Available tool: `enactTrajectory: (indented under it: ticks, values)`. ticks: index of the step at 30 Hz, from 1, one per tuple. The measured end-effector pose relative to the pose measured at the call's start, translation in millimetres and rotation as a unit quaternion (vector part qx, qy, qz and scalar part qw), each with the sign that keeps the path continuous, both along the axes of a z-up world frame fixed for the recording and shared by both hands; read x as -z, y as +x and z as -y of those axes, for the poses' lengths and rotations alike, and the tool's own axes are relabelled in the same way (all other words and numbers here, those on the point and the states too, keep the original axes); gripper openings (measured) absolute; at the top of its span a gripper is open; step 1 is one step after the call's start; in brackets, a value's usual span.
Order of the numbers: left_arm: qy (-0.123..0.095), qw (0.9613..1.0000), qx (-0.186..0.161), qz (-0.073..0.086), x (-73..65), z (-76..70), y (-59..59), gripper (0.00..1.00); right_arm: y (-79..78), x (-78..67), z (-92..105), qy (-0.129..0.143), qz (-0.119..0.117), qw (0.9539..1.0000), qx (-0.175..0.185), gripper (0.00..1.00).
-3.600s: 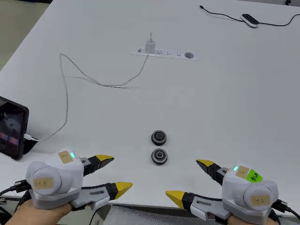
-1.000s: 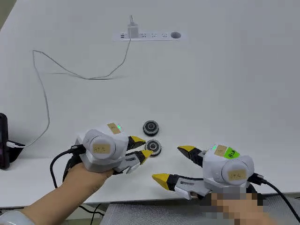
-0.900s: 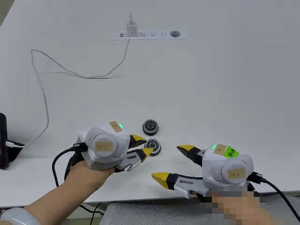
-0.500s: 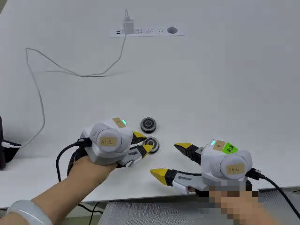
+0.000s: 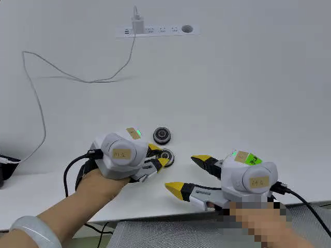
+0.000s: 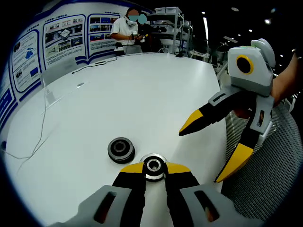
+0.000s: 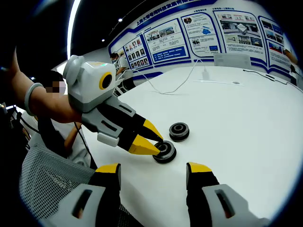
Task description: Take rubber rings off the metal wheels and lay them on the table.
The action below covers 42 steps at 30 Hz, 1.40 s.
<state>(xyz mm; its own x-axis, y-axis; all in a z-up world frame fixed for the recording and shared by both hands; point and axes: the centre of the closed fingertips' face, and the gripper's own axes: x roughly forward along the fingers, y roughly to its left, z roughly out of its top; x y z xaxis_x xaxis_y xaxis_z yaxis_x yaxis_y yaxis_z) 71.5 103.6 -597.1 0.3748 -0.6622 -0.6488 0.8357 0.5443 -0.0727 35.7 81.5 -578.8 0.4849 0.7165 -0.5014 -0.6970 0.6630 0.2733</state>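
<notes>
Left gripper (image 5: 160, 155): jaws narrowed, tips flanking the near wheel (image 6: 153, 165); you cannot tell whether they pinch it.
Far wheel (image 5: 162, 135): just beyond, apart.
Both lie flat on the table (image 5: 232, 93), bore upward, round, no long axis.
Rubber ring (image 6: 111, 149): likely soft and grippy on hard, slide-prone metal; take its outer edge.
Right gripper (image 5: 186, 172): near right, wide open, empty.

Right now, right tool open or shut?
Open: the right tool has its yellow tips wide apart, nothing gripped between them.
</notes>
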Motion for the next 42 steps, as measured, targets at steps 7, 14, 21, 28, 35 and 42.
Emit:
enactTrajectory:
  ticks: [7, 14, 21, 28, 35, 42]
  values:
    - [0.006, 1.0, 0.002, -0.001, 3.9, 0.1, 1.1, 0.16, 1.9, -0.1, 0.2, 0.009, -0.005, 0.9999, 0.006, 0.54]
    - [0.007, 0.9999, 0.009, 0.002, 4.9, 2.6, 2.3, 0.16, 1.4, 1.9, -0.2, 0.011, -0.009, 0.9999, 0.009, 0.53]
    - [0.021, 0.9993, 0.027, 0.014, 5.7, 2.9, 0.2, 0.16, 2.9, 1.5, 0.3, 0.012, -0.008, 0.9998, 0.01, 0.53]
    - [0.022, 0.9992, 0.031, 0.016, 5.9, 3.5, 1.9, 0.14, 4.4, 0.7, 1.4, 0.018, -0.012, 0.9996, 0.016, 0.53]
    - [0.02, 0.9991, 0.033, 0.018, 6.1, 3.7, 2.2, 0.14, 9.4, -1.1, 1.0, 0.044, -0.028, 0.9979, 0.036, 0.5]
    - [0.02, 0.999, 0.035, 0.019, 6.0, 3.5, 2.2, 0.14, 22.0, -3.7, 7.4, 0.11, -0.083, 0.9847, 0.107, 0.39]
